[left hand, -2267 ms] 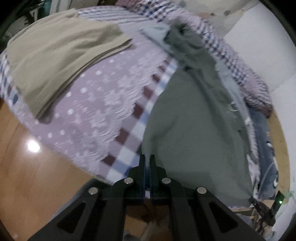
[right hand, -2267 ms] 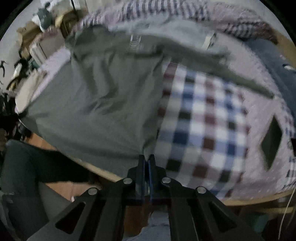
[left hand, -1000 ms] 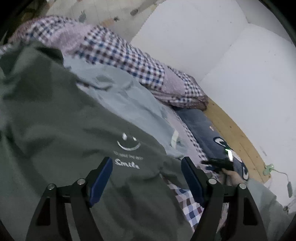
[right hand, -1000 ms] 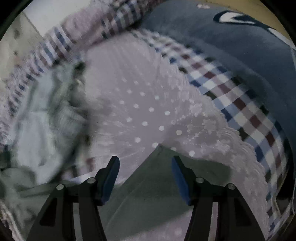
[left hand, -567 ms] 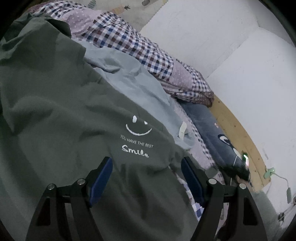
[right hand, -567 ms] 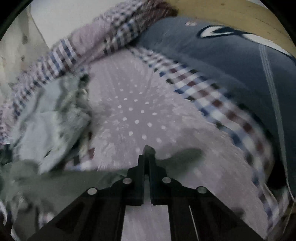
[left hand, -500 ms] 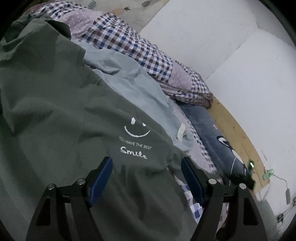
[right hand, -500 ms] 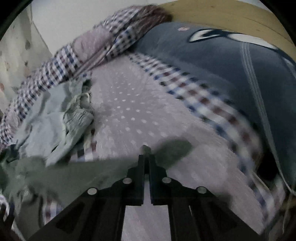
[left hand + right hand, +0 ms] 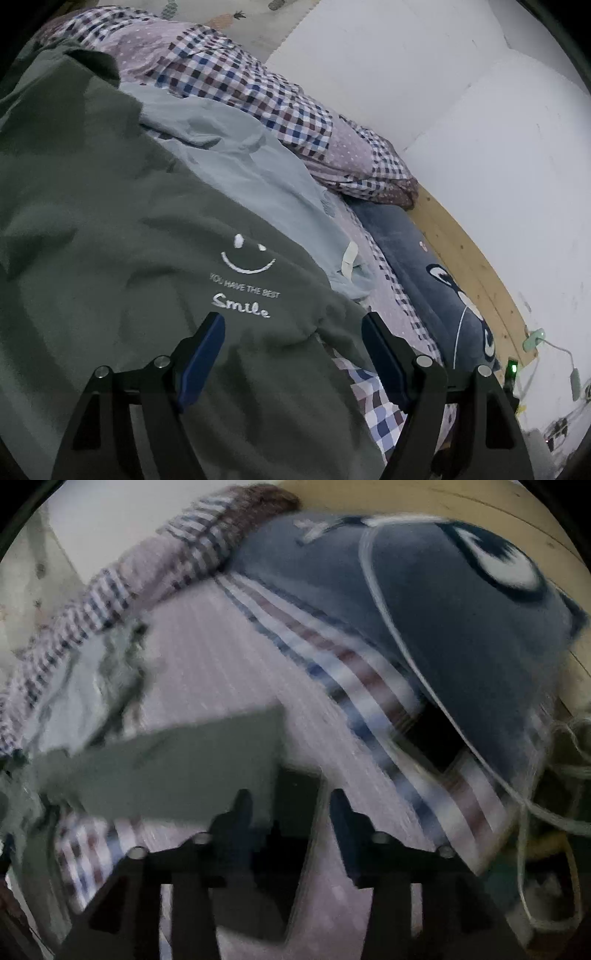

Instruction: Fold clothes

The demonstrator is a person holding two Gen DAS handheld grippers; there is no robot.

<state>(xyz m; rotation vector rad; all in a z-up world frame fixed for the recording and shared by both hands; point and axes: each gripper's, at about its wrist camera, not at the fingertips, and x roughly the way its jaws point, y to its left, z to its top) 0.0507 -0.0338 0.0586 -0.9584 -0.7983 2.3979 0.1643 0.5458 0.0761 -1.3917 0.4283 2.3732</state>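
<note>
The left claw (image 9: 293,332) hangs spread wide over the green T-shirt (image 9: 110,229), which lies flat on the bed (image 9: 391,310), its "Smile" print just ahead. In the blurred right view, the right claw (image 9: 288,805) is spread too, a green sleeve (image 9: 166,768) just beyond. Farther off lie a pale blue garment (image 9: 236,162) and a checked quilt (image 9: 229,77); a navy pillow (image 9: 424,273) sits right.

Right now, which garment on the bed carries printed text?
The dark green T-shirt, nearest the left gripper, with its white smiley and "Smile" print; the pale blue garment behind it shows none.

Dark green T-shirt (image 9: 110,229), pale blue garment (image 9: 251,173), checked bedding (image 9: 236,85).
</note>
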